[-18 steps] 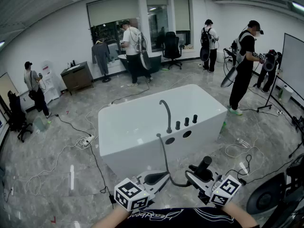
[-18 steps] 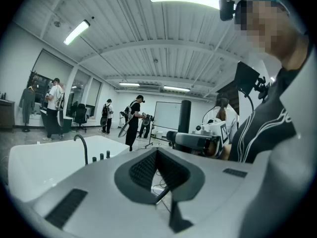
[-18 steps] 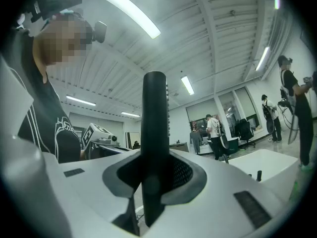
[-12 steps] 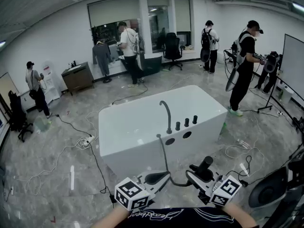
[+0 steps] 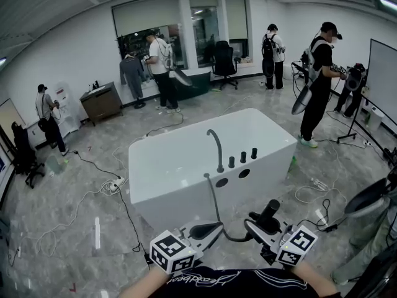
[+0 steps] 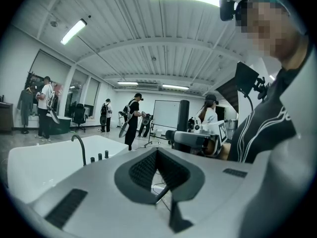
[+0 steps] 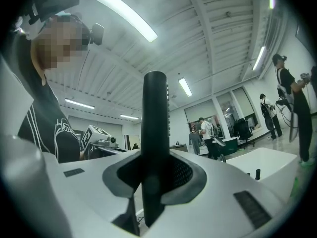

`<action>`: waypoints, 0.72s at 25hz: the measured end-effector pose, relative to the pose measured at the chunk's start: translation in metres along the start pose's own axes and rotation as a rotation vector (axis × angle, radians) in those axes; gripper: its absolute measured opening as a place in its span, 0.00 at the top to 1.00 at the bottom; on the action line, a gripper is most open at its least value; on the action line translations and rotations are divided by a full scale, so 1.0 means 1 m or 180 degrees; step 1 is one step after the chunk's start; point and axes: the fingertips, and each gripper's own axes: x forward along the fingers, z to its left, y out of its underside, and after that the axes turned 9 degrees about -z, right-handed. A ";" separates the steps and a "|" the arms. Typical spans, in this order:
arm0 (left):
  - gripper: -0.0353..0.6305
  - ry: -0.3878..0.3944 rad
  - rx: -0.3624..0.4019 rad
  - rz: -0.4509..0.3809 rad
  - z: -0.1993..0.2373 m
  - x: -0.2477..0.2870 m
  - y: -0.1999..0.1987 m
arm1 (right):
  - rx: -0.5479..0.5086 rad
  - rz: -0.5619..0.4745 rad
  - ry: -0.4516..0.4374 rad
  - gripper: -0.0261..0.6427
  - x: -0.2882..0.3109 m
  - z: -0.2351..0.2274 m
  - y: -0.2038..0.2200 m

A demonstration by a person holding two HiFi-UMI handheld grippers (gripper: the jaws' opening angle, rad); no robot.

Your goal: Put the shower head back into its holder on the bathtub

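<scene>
The white bathtub (image 5: 180, 166) stands in front of me, with a curved faucet (image 5: 217, 149) and three dark knobs (image 5: 242, 158) on its near rim. Two dark round holes (image 5: 221, 182) lie just below them. A black, stick-like shower head (image 5: 268, 213) (image 7: 154, 133) stands upright in my right gripper (image 5: 257, 225) (image 7: 153, 182), which is shut on its handle. Its dark hose (image 5: 214, 210) runs from the tub rim down past my left gripper (image 5: 217, 227) (image 6: 159, 175). That gripper is shut with nothing between its pads. Both grippers hover low, short of the tub's near side.
Cables and a power strip (image 5: 113, 183) lie on the floor left of the tub, and more cables (image 5: 313, 194) on the right. Several people stand around the room, the nearest (image 5: 317, 85) at the right. A whiteboard (image 5: 383, 82) stands far right, an office chair (image 5: 223, 64) at the back.
Both grippers and the shower head stay nearly where they were. The person by the far window has stepped left, and a dark shape at the lower right has shifted.
</scene>
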 end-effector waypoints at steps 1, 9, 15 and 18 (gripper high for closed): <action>0.94 -0.0001 0.0008 0.0001 0.001 0.000 0.000 | 0.0002 -0.0004 0.0011 0.81 0.000 -0.002 0.001; 0.94 -0.0005 -0.0097 0.0041 0.032 0.005 0.024 | 0.0084 0.0074 0.0082 0.81 0.017 -0.029 0.026; 0.94 0.0021 -0.0275 0.0053 0.094 -0.001 0.040 | 0.0147 0.0221 0.0140 0.81 0.068 -0.051 0.053; 0.94 0.0107 -0.0337 0.0129 0.133 0.003 0.043 | 0.0205 0.0287 0.0206 0.81 0.105 -0.071 0.062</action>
